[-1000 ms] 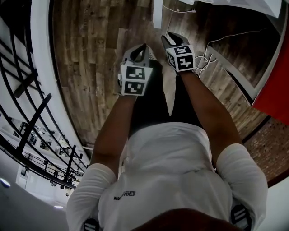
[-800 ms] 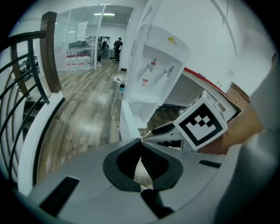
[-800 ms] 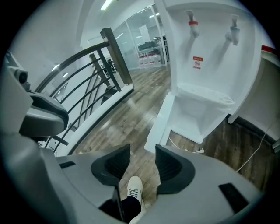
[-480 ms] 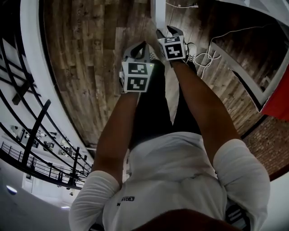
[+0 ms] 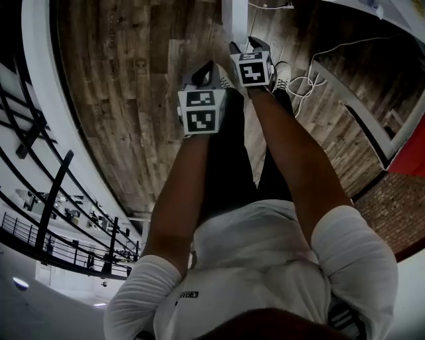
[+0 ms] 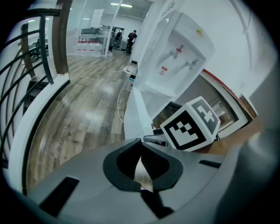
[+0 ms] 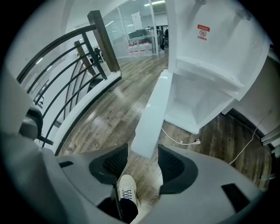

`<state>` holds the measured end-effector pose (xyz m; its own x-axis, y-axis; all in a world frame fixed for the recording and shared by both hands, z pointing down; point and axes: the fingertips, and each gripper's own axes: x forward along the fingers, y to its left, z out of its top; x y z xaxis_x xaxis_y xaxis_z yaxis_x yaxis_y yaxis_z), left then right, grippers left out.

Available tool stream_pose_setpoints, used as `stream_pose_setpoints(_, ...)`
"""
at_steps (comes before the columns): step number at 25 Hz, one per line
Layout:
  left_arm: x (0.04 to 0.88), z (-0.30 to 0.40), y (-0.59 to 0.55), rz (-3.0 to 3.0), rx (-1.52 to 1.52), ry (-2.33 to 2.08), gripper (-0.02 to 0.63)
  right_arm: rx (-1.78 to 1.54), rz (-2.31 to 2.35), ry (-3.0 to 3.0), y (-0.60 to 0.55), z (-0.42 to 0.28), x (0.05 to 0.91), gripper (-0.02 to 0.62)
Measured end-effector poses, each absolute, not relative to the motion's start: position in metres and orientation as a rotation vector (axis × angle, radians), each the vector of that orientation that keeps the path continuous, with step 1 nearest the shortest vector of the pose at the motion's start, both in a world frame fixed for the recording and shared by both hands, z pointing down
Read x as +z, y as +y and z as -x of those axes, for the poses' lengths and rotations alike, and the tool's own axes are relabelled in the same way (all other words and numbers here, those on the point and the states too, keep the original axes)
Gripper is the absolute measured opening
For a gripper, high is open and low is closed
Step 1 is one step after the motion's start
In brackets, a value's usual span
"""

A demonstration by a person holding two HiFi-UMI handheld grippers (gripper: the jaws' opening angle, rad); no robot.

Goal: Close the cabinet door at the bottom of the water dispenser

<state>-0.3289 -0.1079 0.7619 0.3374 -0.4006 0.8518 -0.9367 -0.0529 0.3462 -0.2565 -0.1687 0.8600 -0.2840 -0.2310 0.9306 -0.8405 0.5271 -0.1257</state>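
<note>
Right gripper (image 7: 142, 148): jaws spread wide, holding nothing. The near end of the white cabinet door (image 7: 153, 109) shows in the gap between them; contact cannot be told. A white shoe (image 7: 126, 188) on the wood floor (image 7: 109, 118) sits below the gap.

Left gripper (image 6: 141, 143): jaws pressed together at the tips, only a thin sliver of floor showing through, nothing pinched. It hangs just beside the right gripper, whose marker cube (image 6: 190, 124) fills its view at right.

Door: swung open, standing edge-on out from the bottom of the water dispenser (image 7: 210, 48), white cabinet interior (image 7: 192, 105) exposed behind it. A white cord (image 7: 179, 141) trails on the floor by the dispenser base.

Head view: both arms stretched forward and down, right gripper (image 5: 242, 48) ahead of the left gripper (image 5: 206, 72), close under the door (image 5: 234, 20). Dark railing (image 7: 74, 74) curves along the left.
</note>
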Motion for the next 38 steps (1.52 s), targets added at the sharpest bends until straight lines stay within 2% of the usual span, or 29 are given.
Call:
stream_pose_setpoints(19, 0.762, 0.314, -0.126, -1.704, 0.768, -1.252, -0.005, 0.804, -0.827, -1.834, -0.169, 0.251, 0.872, 0.190)
stream_pose_setpoints(38, 0.757, 0.250, -0.150, -1.777, 0.886, -1.189, -0.005, 0.878, -0.991, -1.750, -0.217, 0.123, 0.873, 0.189)
